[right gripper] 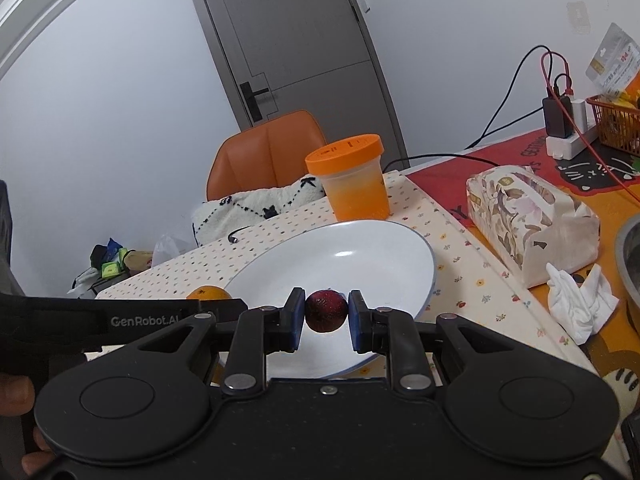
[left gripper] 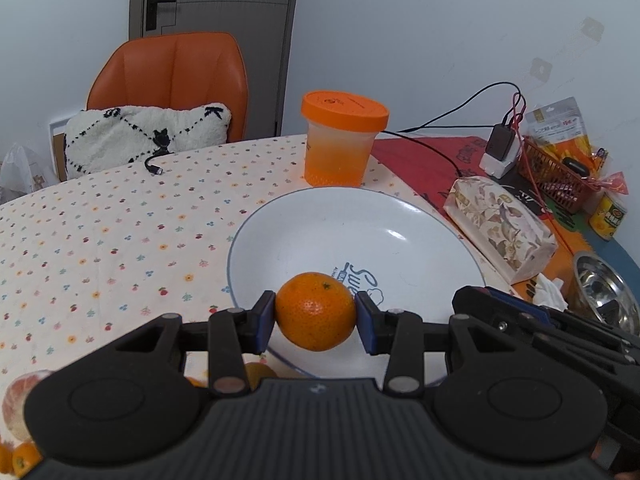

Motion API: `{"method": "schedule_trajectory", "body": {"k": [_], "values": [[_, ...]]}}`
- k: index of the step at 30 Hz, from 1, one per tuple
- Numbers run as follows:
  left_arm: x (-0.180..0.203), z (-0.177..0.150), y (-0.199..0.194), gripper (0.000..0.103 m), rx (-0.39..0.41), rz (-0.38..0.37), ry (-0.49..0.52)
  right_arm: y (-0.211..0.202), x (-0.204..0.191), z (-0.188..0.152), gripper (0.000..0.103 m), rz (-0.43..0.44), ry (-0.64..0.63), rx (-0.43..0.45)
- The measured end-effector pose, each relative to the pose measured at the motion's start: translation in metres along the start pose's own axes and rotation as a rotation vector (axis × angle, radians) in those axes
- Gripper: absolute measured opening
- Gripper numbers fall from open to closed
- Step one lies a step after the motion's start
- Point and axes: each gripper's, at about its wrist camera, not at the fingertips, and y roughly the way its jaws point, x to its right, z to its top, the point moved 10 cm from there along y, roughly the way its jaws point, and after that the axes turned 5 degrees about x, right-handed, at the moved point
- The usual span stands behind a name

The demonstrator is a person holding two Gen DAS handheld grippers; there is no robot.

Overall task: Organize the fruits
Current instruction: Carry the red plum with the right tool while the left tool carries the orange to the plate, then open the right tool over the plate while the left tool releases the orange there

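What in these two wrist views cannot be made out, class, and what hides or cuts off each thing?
- Left wrist view: fruit at the bottom-left corner, cut off by the edge and hidden behind the left gripper, which holds the orange.
- Left wrist view: print inside the plate, partly hidden by the orange.
- Right wrist view: the dark red fruit in the right gripper; its kind is unclear.
- Right wrist view: steel bowl, cut off by the right edge.

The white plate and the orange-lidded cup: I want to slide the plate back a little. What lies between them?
Nothing: in the left wrist view only bare floral tablecloth shows between the white plate and the orange-lidded cup.
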Motion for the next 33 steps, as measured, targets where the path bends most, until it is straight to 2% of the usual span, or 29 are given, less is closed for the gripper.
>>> {"method": "schedule_trajectory", "body": {"k": [11, 13, 22, 24, 27, 31, 33], "values": [[0.004, -0.008, 0.021, 0.041, -0.044, -0.002, 0.005, 0.011, 0.008, -0.005, 0.023, -0.007, 0.007, -0.010], [0.004, -0.007, 0.021, 0.041, -0.041, -0.001, 0.001, 0.011, 0.009, -0.005, 0.027, -0.012, 0.012, -0.008], [0.002, 0.003, 0.005, 0.045, 0.008, -0.004, -0.008, -0.001, 0.013, -0.004, 0.030, -0.037, 0.013, 0.006], [-0.001, 0.002, 0.000, 0.049, 0.008, -0.001, -0.012, -0.005, 0.014, -0.004, 0.032, -0.043, 0.022, 0.009], [-0.005, 0.002, -0.010, 0.059, 0.018, 0.001, -0.010, -0.010, 0.014, -0.006, 0.034, -0.051, 0.031, 0.010], [-0.009, 0.002, -0.027, 0.080, 0.043, 0.005, 0.015, -0.015, 0.014, -0.007, 0.035, -0.054, 0.052, 0.011], [-0.012, 0.001, -0.035, 0.085, 0.056, 0.010, 0.027, -0.018, 0.013, -0.006, 0.039, -0.064, 0.052, 0.017]]}}
